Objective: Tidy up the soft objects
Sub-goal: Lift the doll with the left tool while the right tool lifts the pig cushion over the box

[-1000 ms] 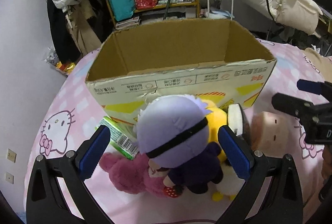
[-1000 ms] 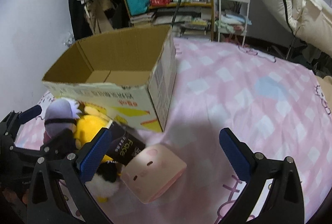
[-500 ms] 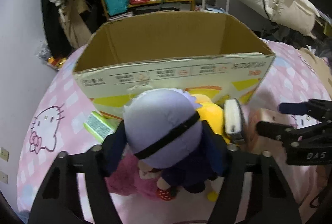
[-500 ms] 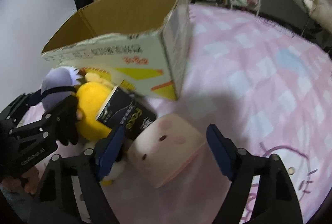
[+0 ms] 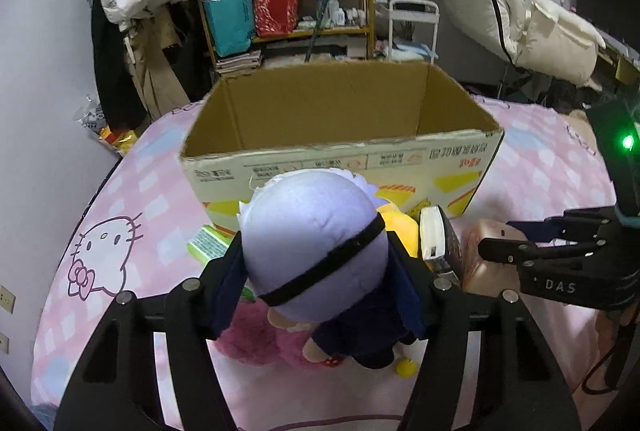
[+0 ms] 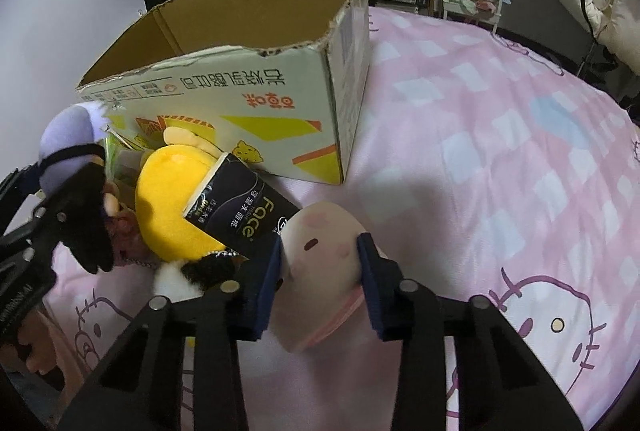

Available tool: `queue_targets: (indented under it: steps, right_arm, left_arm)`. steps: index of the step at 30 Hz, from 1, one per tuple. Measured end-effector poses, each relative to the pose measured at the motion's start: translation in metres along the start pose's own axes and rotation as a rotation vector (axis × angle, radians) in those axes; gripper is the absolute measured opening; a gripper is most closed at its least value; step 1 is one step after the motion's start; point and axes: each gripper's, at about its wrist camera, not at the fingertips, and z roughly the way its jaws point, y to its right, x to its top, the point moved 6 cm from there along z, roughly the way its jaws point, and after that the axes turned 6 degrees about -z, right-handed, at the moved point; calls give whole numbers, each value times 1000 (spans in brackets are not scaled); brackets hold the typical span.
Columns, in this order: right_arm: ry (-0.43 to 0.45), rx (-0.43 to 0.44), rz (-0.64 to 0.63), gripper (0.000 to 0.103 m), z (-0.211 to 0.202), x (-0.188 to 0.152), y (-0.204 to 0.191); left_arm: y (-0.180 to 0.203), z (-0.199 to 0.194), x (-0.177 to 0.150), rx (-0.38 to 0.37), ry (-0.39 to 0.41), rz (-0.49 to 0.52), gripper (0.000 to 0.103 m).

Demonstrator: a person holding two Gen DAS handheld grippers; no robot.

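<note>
Left wrist view: at the centre of the frame the left gripper [image 5: 316,265] has its blue pads pressed against both sides of the lavender head of the purple-haired doll [image 5: 316,251], jaws closed on it. The doll's dark body hangs at lower centre over a pink plush [image 5: 256,335]. Just right of the head sit a yellow plush [image 5: 400,231] and the white end of a dark tissue pack [image 5: 438,237]. A green packet [image 5: 210,245] lies left of centre on the pink checked bedspread [image 5: 120,199]. Behind them, in the middle of the frame, stands the open cardboard box [image 5: 340,159]. At the right edge the right gripper [image 5: 504,243] reaches in against a pale pink cushion [image 5: 486,259].

Right wrist view: at lower centre the right gripper [image 6: 320,267] clamps the pale pink cushion [image 6: 324,255], one pad on each flank, jaws closed on it. The tissue pack [image 6: 244,211] leans on the yellow plush [image 6: 172,203], touching the cushion's left side. The cardboard box [image 6: 248,99] fills the upper left. At the left edge, the left gripper [image 6: 60,171] holds the doll [image 6: 68,143]. The bedspread [image 6: 500,159] covers the right half
</note>
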Motion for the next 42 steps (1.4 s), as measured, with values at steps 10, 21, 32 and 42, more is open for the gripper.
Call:
queue_targets:
  steps: [10,21,32,42]
  right_arm:
    - [148,-12,24,32,-36,10,0]
    - [453,-70,4,29,-117,20,-4]
    - [621,-82,-60,29,-167,41,-21]
    - [710,-65,-114,29,-191,80,-29]
  left_arm:
    - [-23,-44,13,24,98,-33,64]
    - [-44,-89,19,101,218,-29,64]
    - [-53,-129,46,149,400,-38,64]
    - [-48,-149,96,173,502,-11,65]
